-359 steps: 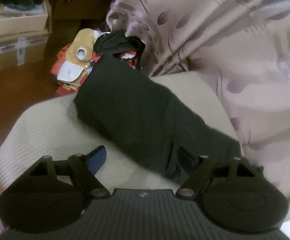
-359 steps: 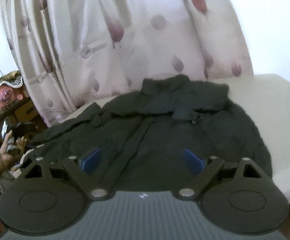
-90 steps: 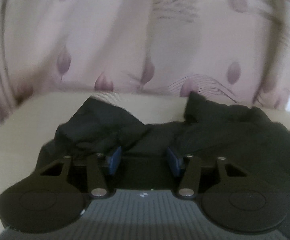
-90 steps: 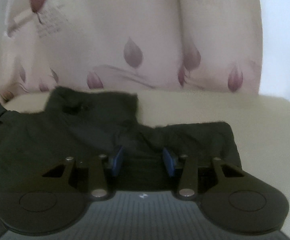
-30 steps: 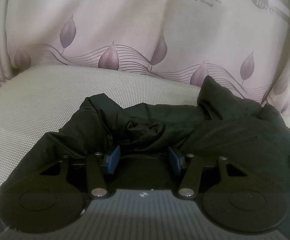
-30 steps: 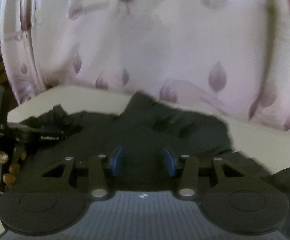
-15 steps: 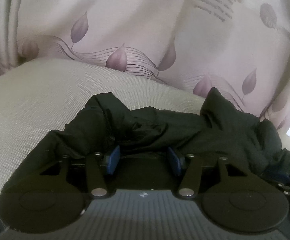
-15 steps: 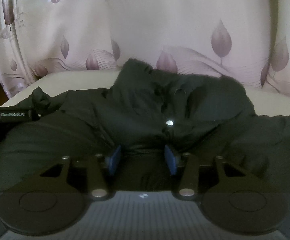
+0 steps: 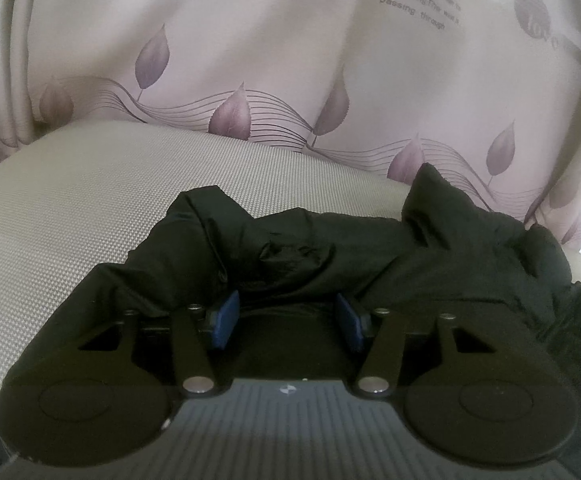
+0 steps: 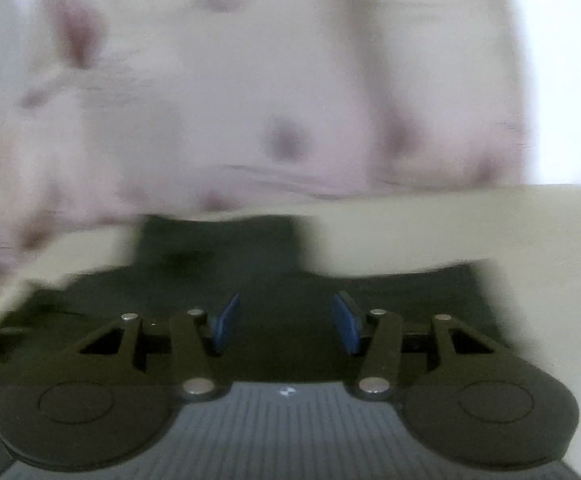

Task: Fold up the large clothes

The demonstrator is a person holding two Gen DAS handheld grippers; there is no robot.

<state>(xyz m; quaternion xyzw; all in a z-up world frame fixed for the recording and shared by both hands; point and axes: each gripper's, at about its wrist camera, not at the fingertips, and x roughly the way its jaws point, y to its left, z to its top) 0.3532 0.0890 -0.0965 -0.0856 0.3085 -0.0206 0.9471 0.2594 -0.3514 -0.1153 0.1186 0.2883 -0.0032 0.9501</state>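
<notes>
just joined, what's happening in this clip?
A person with a gripper in each hand is folding a black jacket on a beige cushion in front of a leaf-print curtain. The left gripper sits over the bunched-up jacket, its fingers apart with fabric between them. The right gripper is also over the jacket with fingers apart, but that view is motion-blurred.

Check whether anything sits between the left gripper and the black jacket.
Nothing visible does. The left gripper sits right at the black jacket, jaws apart, with bunched fabric directly ahead of its blue pads. Only the beige cushion and curtain lie beyond.
</notes>
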